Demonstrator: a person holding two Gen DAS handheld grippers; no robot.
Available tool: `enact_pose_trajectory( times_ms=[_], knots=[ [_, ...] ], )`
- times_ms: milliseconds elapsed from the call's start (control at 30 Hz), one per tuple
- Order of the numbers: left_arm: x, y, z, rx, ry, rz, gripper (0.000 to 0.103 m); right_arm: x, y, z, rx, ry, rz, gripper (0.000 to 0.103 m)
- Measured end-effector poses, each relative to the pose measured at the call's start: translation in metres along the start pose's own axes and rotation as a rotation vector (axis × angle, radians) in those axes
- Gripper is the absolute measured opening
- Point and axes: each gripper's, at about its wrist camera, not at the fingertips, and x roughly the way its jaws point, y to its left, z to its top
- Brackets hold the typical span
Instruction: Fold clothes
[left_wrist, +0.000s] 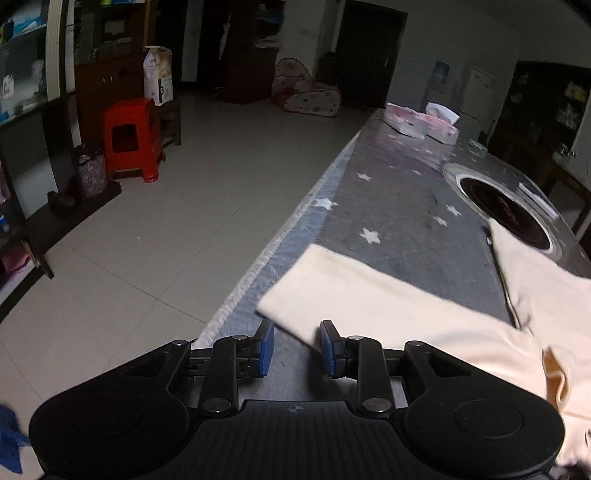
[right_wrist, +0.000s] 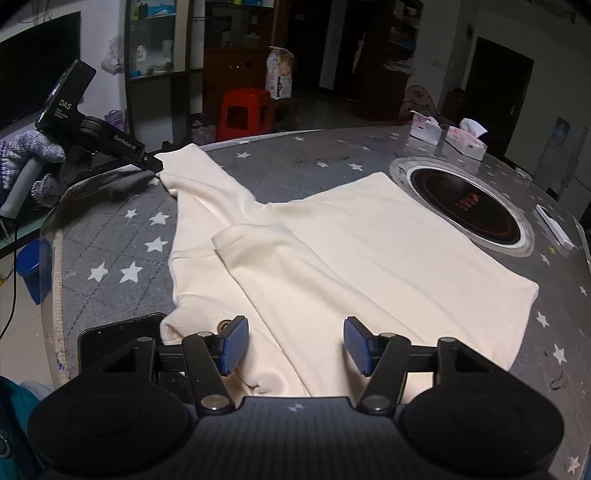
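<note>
A cream long-sleeved top (right_wrist: 332, 254) lies on the grey star-patterned table (right_wrist: 122, 240), partly folded, one sleeve stretched toward the far left. My left gripper (left_wrist: 297, 347) is open at that sleeve's cuff (left_wrist: 332, 291), with the cuff edge just ahead of the blue pads and nothing between them. In the right wrist view the left gripper (right_wrist: 157, 162) shows at the sleeve end. My right gripper (right_wrist: 295, 345) is open and empty, hovering over the near edge of the top.
A round built-in hob (right_wrist: 465, 206) sits in the table beyond the top. Two tissue boxes (right_wrist: 448, 136) stand at the far side. A black phone (right_wrist: 122, 332) lies by the near left edge. A red stool (left_wrist: 131, 138) stands on the floor.
</note>
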Motion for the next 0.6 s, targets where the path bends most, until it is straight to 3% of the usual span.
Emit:
enact_pose_trajectory(
  times_ms=[133, 300, 433, 600],
  knots=[
    [0.005, 0.003, 0.006, -0.017, -0.005, -0.001, 0.029, 0.002, -0.005, -0.003, 0.028, 0.007, -0.016, 0.064],
    [0.008, 0.005, 0.011, -0.016, -0.036, 0.001, 0.005, 0.005, -0.015, -0.011, 0.090, 0.017, -0.042, 0.076],
    [-0.002, -0.002, 0.024, -0.018, -0.088, -0.035, 0.004, 0.009, -0.021, -0.017, 0.137, 0.027, -0.046, 0.084],
    [-0.032, -0.037, 0.045, 0.026, -0.164, -0.157, 0.004, 0.012, -0.029, -0.020, 0.203, 0.036, -0.014, 0.095]
  ],
)
